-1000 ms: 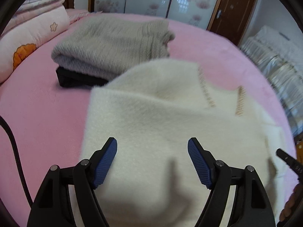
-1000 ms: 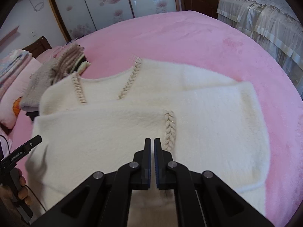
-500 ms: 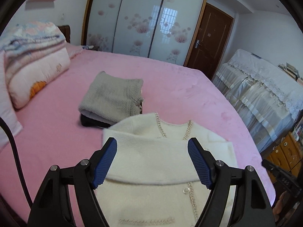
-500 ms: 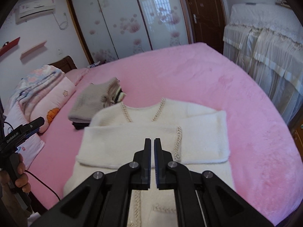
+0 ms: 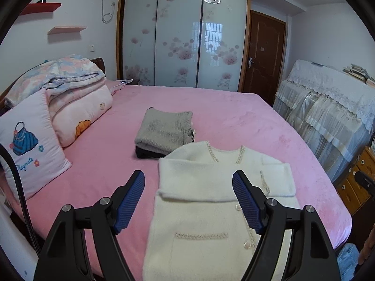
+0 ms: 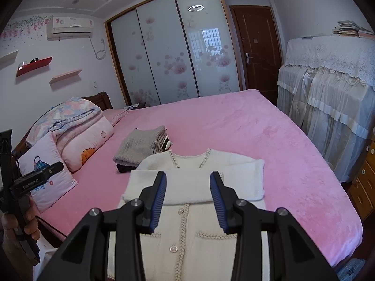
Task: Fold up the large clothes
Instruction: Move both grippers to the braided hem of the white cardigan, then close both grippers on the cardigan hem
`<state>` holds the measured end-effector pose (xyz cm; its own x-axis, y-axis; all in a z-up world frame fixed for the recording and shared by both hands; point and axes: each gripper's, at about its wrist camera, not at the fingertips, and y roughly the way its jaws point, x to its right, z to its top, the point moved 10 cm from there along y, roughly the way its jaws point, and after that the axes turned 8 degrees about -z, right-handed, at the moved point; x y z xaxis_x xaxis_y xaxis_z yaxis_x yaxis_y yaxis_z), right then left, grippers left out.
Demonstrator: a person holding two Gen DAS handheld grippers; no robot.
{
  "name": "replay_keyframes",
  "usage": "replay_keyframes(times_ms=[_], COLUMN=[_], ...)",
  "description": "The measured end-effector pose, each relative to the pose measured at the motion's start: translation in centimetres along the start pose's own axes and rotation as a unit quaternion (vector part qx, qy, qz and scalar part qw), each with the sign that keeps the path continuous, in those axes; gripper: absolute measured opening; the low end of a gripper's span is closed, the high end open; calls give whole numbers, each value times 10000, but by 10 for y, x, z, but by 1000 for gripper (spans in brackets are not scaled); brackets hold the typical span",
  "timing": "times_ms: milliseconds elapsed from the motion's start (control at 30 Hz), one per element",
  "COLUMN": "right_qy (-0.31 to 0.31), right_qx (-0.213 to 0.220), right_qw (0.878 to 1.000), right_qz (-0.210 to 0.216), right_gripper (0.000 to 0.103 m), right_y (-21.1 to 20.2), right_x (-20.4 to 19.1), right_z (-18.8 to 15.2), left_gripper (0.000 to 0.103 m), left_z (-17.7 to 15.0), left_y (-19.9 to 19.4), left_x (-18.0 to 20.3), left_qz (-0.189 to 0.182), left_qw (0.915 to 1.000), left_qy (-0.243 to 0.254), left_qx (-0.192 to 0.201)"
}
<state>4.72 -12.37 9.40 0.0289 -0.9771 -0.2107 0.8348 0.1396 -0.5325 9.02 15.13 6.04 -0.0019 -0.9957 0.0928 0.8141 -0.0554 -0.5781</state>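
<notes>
I am holding my left gripper [image 5: 188, 201] up above the near edge of the pink bed [image 5: 234, 117], its blue-padded fingers [image 5: 129, 201] spread wide apart and gripping nothing. My right gripper [image 6: 188, 199] is hanging beside it over the same spot, its jaws parted a moderate way, not as wide as the left, and it too is carrying nothing. The cream cardigan [image 5: 211, 210] is lying flat on the bed below both grippers, collar pointing away from me, with both sleeves folded across the chest so they are forming a band over the buttoned front [image 6: 185, 231]. Just beyond the collar, a folded grey sweater [image 5: 166, 131] is sitting on top of a dark garment [image 5: 147, 153]. Pillows and a folded quilt [image 5: 70, 89] are resting at the left side of the bed.
</notes>
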Motion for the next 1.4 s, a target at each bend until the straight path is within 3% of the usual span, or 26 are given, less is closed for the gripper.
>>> replay_keyframes(times_ms=[200,500,700,800,867,1000,1133,1300,1400], right_qy=[-134,-195,-288,-324,-337,-510,-500,-305,-56], right_qx=[-109,-719,-1021,-1211,-1387,-1658,-1911,-2262,-2485], right_qw=[9998,9971,9939,9915,9889,9832,9777,9696,9643], right_qz=[-55,-137,-288,-351,-404,-565,-708,-883,-916], right_gripper=[39,39,39,39,48,49,49,49,49], right_y=[-17,-14,-3,5,14,30,41,55,60], right_x=[0,10,26,38,48,69,97,135,156], right_z=[-34,-119,-167,-190,-205,-235,-261,-289,-308], left_gripper=[76,76,76,76,76,76,74,71,71], left_z=[-50,-145,-205,-232,-250,-275,-307,-347,-368], left_y=[-19,0,22,34,44,62,80,97,103], left_x=[5,2,-19,-35,-52,-78,-97,-100,-105], left_qz=[-5,120,186,-78,-88,-71,-184,-452,-597], left_qw=[9995,9938,9880,9846,9821,9783,9693,9565,9499], left_qy=[-4,-6,91,-72,-172,-226,-445,-271,-413], left_qx=[-328,-1108,-1528,-1743,-1873,-2060,-2410,-2868,-3040])
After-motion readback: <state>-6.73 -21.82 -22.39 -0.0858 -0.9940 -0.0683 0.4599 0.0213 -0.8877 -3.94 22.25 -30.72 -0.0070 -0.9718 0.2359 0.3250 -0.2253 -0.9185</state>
